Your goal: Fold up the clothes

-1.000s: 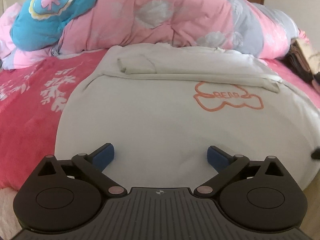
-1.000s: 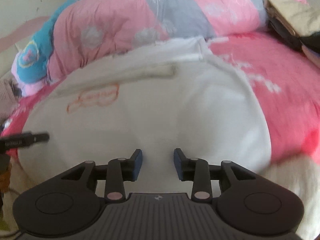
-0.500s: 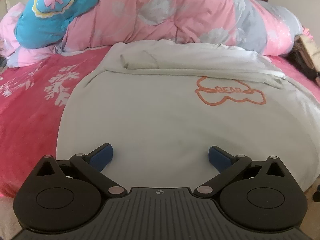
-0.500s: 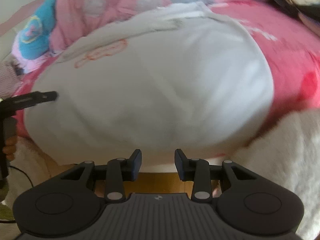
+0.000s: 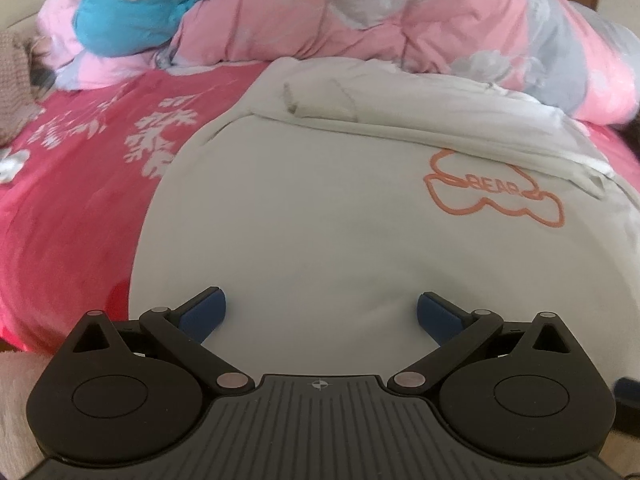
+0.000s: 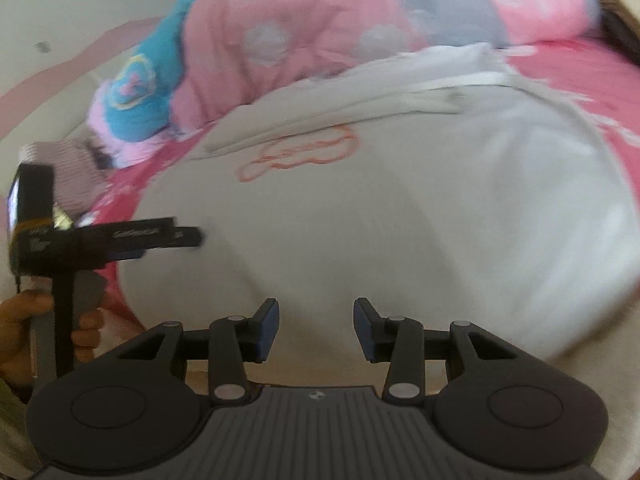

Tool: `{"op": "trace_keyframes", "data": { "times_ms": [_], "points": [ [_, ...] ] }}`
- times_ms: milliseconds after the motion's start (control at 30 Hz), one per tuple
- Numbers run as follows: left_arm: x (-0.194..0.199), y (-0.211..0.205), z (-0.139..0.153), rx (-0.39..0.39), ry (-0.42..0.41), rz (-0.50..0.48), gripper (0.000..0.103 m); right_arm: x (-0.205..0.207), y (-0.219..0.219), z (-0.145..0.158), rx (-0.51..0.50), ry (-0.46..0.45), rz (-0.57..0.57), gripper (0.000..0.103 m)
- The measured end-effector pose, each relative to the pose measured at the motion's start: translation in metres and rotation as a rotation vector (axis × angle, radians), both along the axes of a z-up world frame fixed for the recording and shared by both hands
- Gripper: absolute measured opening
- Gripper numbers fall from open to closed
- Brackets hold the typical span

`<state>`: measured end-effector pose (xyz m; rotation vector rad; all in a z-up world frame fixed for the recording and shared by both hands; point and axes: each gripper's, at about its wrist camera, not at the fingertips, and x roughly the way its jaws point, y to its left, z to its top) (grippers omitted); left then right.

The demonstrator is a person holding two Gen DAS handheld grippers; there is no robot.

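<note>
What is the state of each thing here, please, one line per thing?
white shirt: spread flat on the bed, sleeve folded across the top, held by no gripper.
left gripper: wide open, nothing between the jaws.
right gripper: opening, nothing between the jaws.
pink quilt: bunched behind the shirt.

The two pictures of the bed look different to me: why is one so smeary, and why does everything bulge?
Left wrist view: sharp, the orange bear outline on the white top is readable, light soft and even. Right wrist view: smeared by motion, the same outline and the pink quilt are blurred. Both views: a fisheye lens bends the bed into a dome, with dark corners.
</note>
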<state>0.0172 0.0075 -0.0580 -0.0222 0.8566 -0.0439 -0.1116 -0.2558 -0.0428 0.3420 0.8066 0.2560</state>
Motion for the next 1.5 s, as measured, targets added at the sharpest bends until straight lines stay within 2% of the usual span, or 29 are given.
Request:
{"op": "trace_keyframes", "data": {
  "times_ms": [133, 233, 333, 400, 433, 500, 600, 667, 733, 800, 867, 967, 1100, 1267, 1333, 1500],
  "points": [
    [0.0, 0.007, 0.0, -0.011, 0.001, -0.001, 0.103, 0.015, 0.021, -0.016, 0.01, -0.03, 0.083, 0.043],
    [-0.001, 0.013, 0.001, -0.017, 0.0, 0.024, 0.103, 0.017, 0.034, -0.03, -0.02, -0.038, 0.121, 0.043],
    [-0.001, 0.019, 0.0, -0.027, -0.003, 0.042, 0.103, 0.011, 0.044, -0.036, 0.027, -0.005, 0.204, 0.037],
    [0.0, 0.021, -0.001, -0.028, -0.006, 0.042, 0.103, 0.008, 0.049, -0.042, 0.042, 0.032, 0.223, 0.036],
    [-0.001, 0.021, -0.001, -0.021, -0.008, 0.039, 0.103, 0.007, 0.051, -0.042, 0.022, 0.038, 0.221, 0.033],
    [-0.001, 0.02, -0.001, -0.007, -0.011, 0.032, 0.103, 0.004, 0.052, -0.033, -0.018, -0.009, 0.202, 0.029],
    [-0.002, 0.021, -0.001, 0.001, -0.011, 0.029, 0.103, 0.003, 0.045, -0.008, -0.006, -0.137, 0.172, 0.027],
    [-0.002, 0.022, -0.001, -0.003, -0.009, 0.031, 0.103, 0.008, 0.043, -0.003, -0.006, -0.179, 0.168, 0.025],
    [-0.003, 0.022, -0.002, -0.002, -0.011, 0.03, 0.103, 0.018, 0.044, -0.013, -0.003, -0.148, 0.172, 0.02],
    [-0.003, 0.021, -0.003, 0.003, -0.013, 0.028, 0.103, 0.028, 0.049, -0.035, 0.065, -0.062, 0.183, 0.014],
    [-0.003, 0.021, -0.003, 0.009, -0.014, 0.026, 0.103, 0.032, 0.062, -0.052, 0.14, 0.015, 0.214, 0.013],
    [-0.002, 0.02, -0.004, 0.014, -0.009, 0.024, 0.103, 0.028, 0.073, -0.058, 0.142, 0.039, 0.254, 0.013],
    [-0.001, 0.02, -0.004, 0.019, 0.0, 0.021, 0.103, 0.021, 0.065, -0.043, 0.132, 0.005, 0.245, 0.013],
    [0.001, 0.019, -0.003, 0.022, 0.019, 0.026, 0.103, 0.015, 0.037, -0.01, 0.118, -0.083, 0.161, 0.013],
    [0.001, 0.018, -0.003, 0.024, 0.025, 0.028, 0.103, 0.015, 0.028, 0.005, 0.073, -0.133, 0.104, 0.014],
    [0.002, 0.017, -0.003, 0.03, 0.033, 0.03, 0.103, 0.017, 0.017, 0.031, -0.13, -0.246, -0.032, 0.015]
  ]
}}
